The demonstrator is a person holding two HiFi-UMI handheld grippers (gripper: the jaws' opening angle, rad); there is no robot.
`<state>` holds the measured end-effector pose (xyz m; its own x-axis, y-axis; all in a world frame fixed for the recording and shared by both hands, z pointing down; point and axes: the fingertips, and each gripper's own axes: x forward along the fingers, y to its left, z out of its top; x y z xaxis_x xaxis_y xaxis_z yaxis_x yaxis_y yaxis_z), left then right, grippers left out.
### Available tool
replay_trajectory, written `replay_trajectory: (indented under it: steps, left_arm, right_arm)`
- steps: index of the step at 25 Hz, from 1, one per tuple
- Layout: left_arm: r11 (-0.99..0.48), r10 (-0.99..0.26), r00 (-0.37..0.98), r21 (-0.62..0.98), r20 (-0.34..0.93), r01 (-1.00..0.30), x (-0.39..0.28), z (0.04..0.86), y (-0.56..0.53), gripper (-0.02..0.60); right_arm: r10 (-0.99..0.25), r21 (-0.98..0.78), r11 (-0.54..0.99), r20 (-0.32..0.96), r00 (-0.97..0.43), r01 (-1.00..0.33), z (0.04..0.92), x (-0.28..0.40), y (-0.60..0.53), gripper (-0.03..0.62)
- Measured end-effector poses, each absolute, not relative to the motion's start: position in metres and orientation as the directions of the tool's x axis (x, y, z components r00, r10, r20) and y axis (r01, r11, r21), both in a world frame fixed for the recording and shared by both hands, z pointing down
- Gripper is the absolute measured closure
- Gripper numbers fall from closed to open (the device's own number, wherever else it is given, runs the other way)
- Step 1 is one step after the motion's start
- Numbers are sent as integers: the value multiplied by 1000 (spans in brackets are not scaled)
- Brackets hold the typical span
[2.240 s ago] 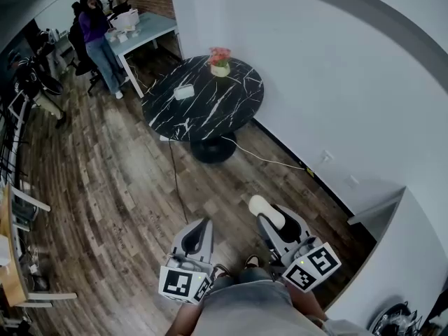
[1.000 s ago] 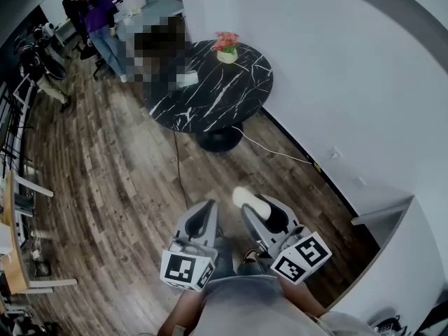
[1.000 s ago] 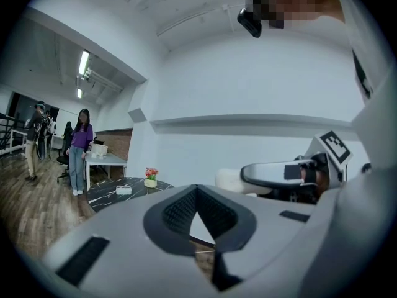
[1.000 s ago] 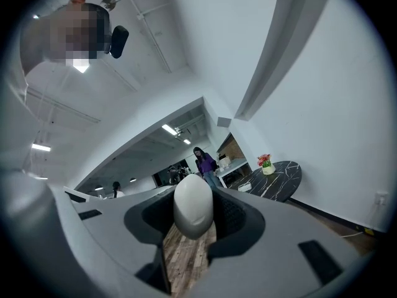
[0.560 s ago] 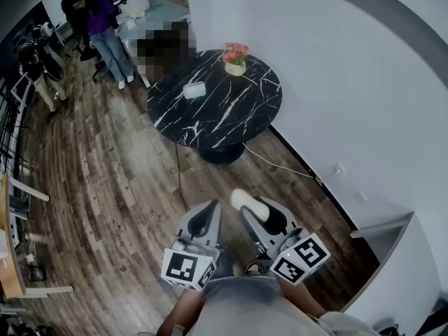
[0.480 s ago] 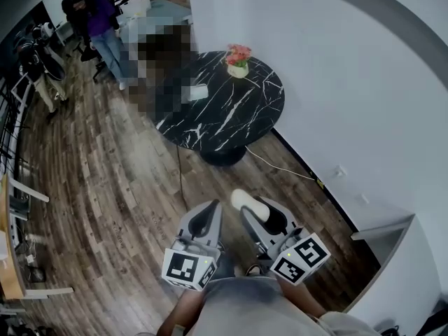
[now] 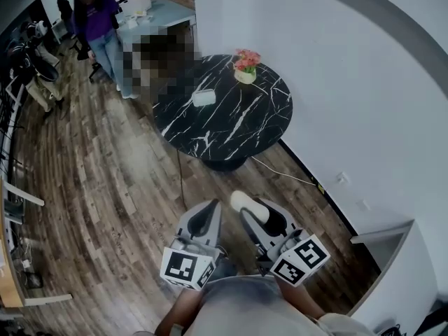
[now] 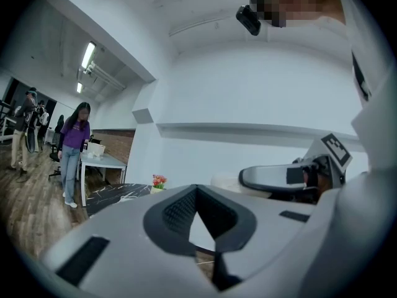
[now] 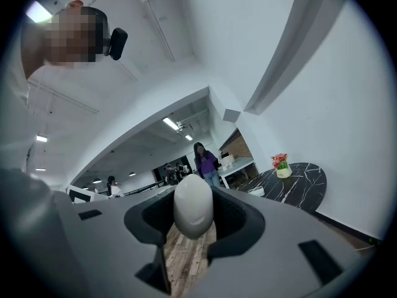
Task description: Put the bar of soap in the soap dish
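The white oval bar of soap (image 7: 246, 201) is pinched between the jaws of my right gripper (image 7: 250, 206), held level at waist height over the wooden floor. In the right gripper view the bar of soap (image 9: 193, 205) fills the gap between the dark pads. The small white soap dish (image 7: 204, 98) sits on the round black marble table (image 7: 238, 128) several steps ahead; the soap dish (image 9: 255, 192) shows small there too. My left gripper (image 7: 204, 214) is beside the right one, its jaws together with nothing in them.
A pot of pink flowers (image 7: 245, 70) stands at the table's far edge. A cable (image 7: 283, 172) trails on the floor by the white wall (image 7: 350, 82) on the right. A person in purple (image 7: 94, 19) stands by a desk at the back left.
The table and soap dish have slid lower and nearer in the head view as I walk toward them. Both grippers keep their pose, the soap still held.
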<state>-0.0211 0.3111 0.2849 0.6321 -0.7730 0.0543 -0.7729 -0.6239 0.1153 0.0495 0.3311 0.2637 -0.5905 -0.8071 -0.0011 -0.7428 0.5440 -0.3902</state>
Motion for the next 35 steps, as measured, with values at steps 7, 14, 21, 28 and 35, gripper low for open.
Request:
replay_trajectory:
  steps: [7,14,21,28,35]
  left_arm:
    - [-623,-772,633,129,53,-771,-42,289,297,580]
    - [-628,-766,639,136,61,-766,-47,293,281,580]
    - [-614,-781,621,97,72,-783,-45,293,247,580]
    - [-602,-787,611,114,83,-790,-30,297,198,580]
    - [-589,-793,601,126,101,-798,-8,303,142,580]
  right_arm:
    - [-815,-389,530,11,-579,-753,267,35,317,436]
    - [-812,-392,535,8,-584,-748,267,27,297,436]
    - [-804,-397,548,-6,-595,-736,266,30,261,436]
    - [-793,-402,556,5,-609,-727,272,45,210,436]
    - [-779,-418,563,20,-626,-714,278,64,153,436]
